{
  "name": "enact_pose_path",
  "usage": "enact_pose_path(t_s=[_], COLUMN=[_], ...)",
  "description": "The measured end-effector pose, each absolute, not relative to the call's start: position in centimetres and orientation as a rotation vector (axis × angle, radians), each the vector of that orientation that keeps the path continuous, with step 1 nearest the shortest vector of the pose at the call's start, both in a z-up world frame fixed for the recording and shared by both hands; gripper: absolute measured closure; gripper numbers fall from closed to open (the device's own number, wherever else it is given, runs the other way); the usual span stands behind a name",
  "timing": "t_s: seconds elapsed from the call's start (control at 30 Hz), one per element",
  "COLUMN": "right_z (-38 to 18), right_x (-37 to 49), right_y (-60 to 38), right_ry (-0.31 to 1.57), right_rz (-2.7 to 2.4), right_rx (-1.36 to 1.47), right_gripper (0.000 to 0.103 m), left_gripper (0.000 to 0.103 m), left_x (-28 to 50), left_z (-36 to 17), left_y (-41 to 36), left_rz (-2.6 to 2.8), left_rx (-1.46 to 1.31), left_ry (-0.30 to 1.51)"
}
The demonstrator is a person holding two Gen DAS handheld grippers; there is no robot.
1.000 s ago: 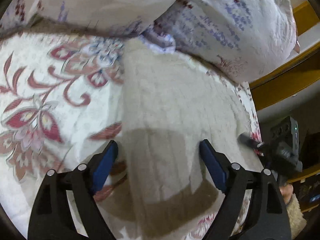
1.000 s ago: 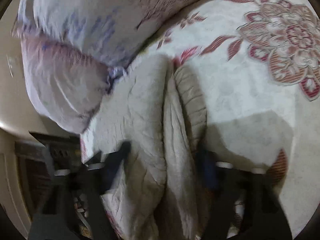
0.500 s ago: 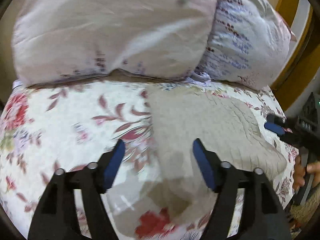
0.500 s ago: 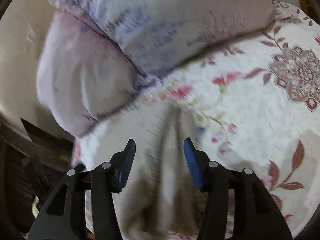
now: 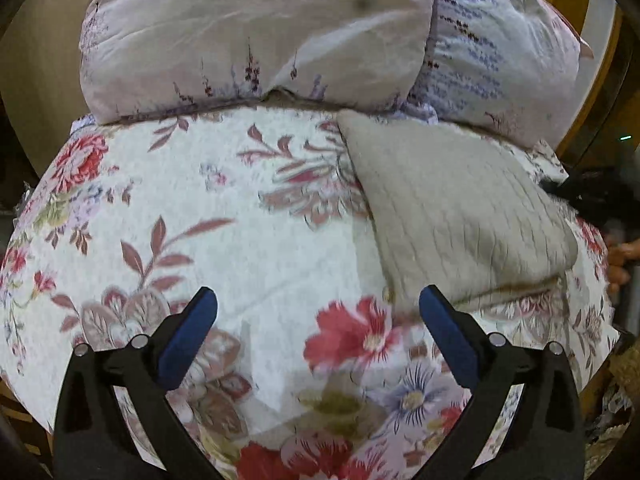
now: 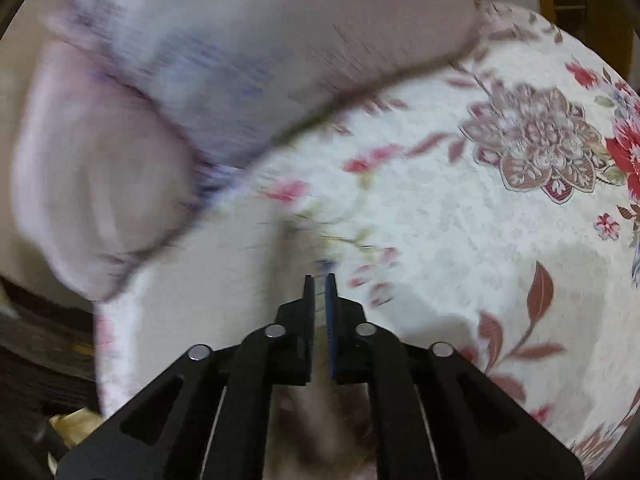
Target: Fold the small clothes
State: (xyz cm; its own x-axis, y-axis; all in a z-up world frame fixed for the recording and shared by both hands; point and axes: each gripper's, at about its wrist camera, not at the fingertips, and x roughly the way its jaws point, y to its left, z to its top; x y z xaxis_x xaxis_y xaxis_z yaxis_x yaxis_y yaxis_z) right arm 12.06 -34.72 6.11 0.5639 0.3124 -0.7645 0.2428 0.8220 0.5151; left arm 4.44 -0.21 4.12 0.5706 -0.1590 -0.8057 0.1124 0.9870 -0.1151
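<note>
Folded beige knit garment (image 5: 460, 216) on floral bedspread (image 5: 248, 240), pillows (image 5: 256, 28) beyond.
Left gripper (image 5: 318, 320) gapes empty; only the blurred right view shows right gripper (image 6: 319, 285) pinched together, contents unclear.

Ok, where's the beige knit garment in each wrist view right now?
Left wrist: beige knit garment lies folded, right of centre, below the pillows.
Right wrist: blurred pale cloth left of the shut right gripper, probably it.
Shared landmark: floral bedspread.
</note>
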Motion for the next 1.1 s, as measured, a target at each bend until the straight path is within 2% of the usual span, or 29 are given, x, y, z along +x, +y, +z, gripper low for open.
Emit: enact_pose_path(t_s=[0.03, 0.1, 0.23, 0.27, 0.3, 0.33, 0.4, 0.47, 0.5, 0.53, 0.6, 0.77, 0.87, 1.1], right_z=[7.3, 8.4, 6.4, 5.3, 4.1, 3.4, 4.0, 6.1, 6.9, 7.3, 6.9, 3.1, 2.4, 1.9], right_x=[10.6, 8.8, 7.9, 8.7, 9.4, 9.6, 9.3, 7.7, 6.5, 5.4, 3.3, 1.6, 1.5, 0.9], right_y=[-34.1, -32.4, -27.9, -27.3, -27.3, -28.0, -28.7, -28.0, -27.5, -26.8, -25.0, -23.1, -22.3, -22.5], right_ry=[0.937, 0.897, 1.002, 1.061, 1.106, 1.117, 1.103, 1.052, 1.02, 0.993, 0.987, 1.092, 1.097, 1.103], right_rz=[0.111, 0.216, 0.372, 0.324, 0.269, 0.224, 0.202, 0.192, 0.199, 0.219, 0.188, 0.082, 0.001, 0.001], right_rx=[0.632, 0.609, 0.487, 0.45, 0.431, 0.472, 0.514, 0.38, 0.321, 0.288, 0.167, 0.062, -0.008, 0.035], right_gripper=[0.083, 0.074, 0.074, 0.076, 0.096, 0.103, 0.102, 0.078, 0.05, 0.028, 0.013, 0.013, 0.001, 0.001], left_gripper=[0.002, 0.002, 0.002, 0.002, 0.002, 0.002, 0.002, 0.002, 0.002, 0.002, 0.002, 0.002, 0.002, 0.002], left_x=[4.2, 4.0, 3.7, 3.7, 3.8, 3.8, 3.8, 3.6, 3.4, 3.1, 2.8, 2.1, 1.8, 1.7], left_z=[3.8, 3.3, 2.4, 2.1, 1.7, 1.4, 0.6, -0.2, -0.2, -0.2, -0.2, -0.7, -0.6, -0.6], left_y=[-0.4, -0.7, -2.0, -2.5, -3.1, -3.4, -3.7, -3.4, -3.4, -3.4, -3.8, -5.3, -5.2, -5.2], left_rz=[-0.161, -0.167, -0.193, -0.199, -0.195, -0.191, -0.18, -0.169, -0.167, -0.166, -0.159, -0.125, -0.125, -0.118], left_rx=[-0.05, -0.048, -0.054, -0.045, -0.027, -0.02, -0.03, -0.072, -0.074, -0.07, -0.037, 0.098, 0.082, 0.076], left_ry=[0.958, 0.972, 1.007, 1.014, 1.028, 1.037, 1.066, 1.099, 1.086, 1.077, 1.087, 1.116, 1.128, 1.122])
